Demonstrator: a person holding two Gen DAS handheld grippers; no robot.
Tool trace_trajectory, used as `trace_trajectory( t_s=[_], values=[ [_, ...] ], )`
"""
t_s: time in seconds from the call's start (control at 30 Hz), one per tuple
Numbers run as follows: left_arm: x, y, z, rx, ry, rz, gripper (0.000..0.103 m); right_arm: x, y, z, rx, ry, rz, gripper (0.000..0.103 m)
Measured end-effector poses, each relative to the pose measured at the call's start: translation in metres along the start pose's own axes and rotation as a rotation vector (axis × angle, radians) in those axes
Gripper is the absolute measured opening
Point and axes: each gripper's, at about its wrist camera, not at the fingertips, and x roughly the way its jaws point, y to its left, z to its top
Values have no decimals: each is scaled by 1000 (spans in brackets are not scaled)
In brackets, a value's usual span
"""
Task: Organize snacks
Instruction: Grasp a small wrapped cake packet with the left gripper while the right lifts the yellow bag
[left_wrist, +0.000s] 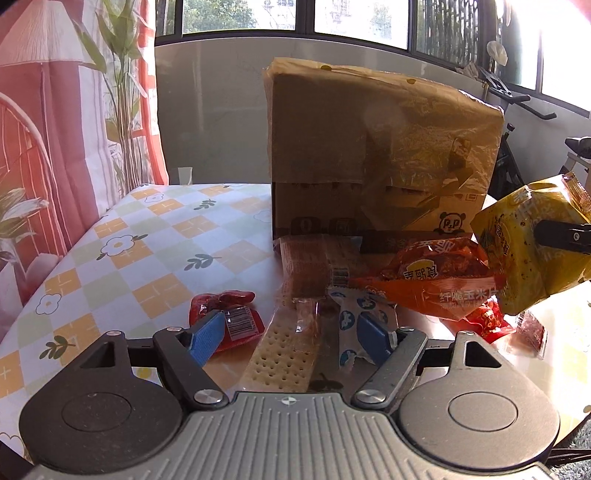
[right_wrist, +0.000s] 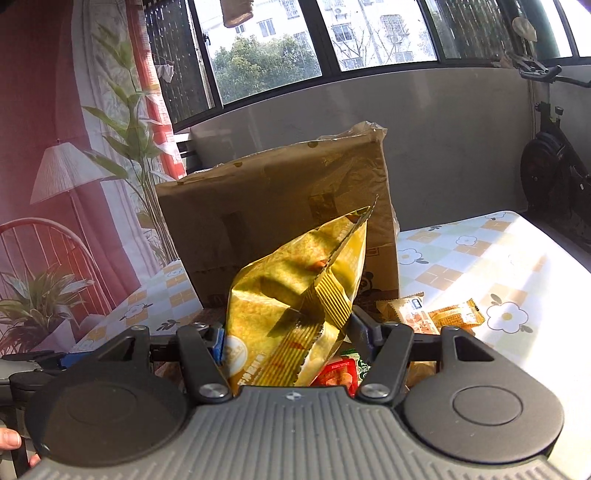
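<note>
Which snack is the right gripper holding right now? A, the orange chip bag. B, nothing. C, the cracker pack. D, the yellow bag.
D: the right gripper is shut on the yellow bag, lifted in front of the cardboard box.

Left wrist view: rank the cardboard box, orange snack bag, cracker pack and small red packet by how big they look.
1. Cardboard box, by far the largest.
2. Orange snack bag.
3. Cracker pack, which looks close to the orange bag, but it lies nearer the camera, so that order is unsure.
4. Small red packet, the smallest.
</note>
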Motion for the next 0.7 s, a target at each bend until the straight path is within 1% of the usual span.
trace_trajectory(
  t_s=[0.07,0.13,0.23,0.37,0.4,0.47,0.5,0.53,0.57,0.67,0.7],
  values=[
    [8,0,-2,6,23,7,73,3,-5,-4,23,24,-7,63],
    [16,-1,-3,14,41,-12,58,5,-10,-6,40,32,-6,63],
    [26,-4,2,24,42,-36,45,5,-12,-9,42,39,-4,63],
    [42,-5,9,13,45,-48,42,7,-13,-12,38,48,6,63],
    [46,-6,9,11,53,-49,38,8,-13,-13,39,51,7,63],
    [54,-5,8,-15,74,-56,27,9,-14,-14,44,55,7,63],
    [57,-4,7,-44,83,-78,18,10,-15,-14,47,57,9,63],
    [58,-2,6,-67,82,-103,18,10,-16,-14,50,57,10,63],
    [56,-4,5,-69,73,-118,18,11,-16,-14,53,58,12,63],
    [48,-15,2,3,49,-87,18,12,-17,-13,61,60,17,63],
    [45,-16,2,1,50,-85,18,13,-18,-12,64,59,19,63]
  ],
)
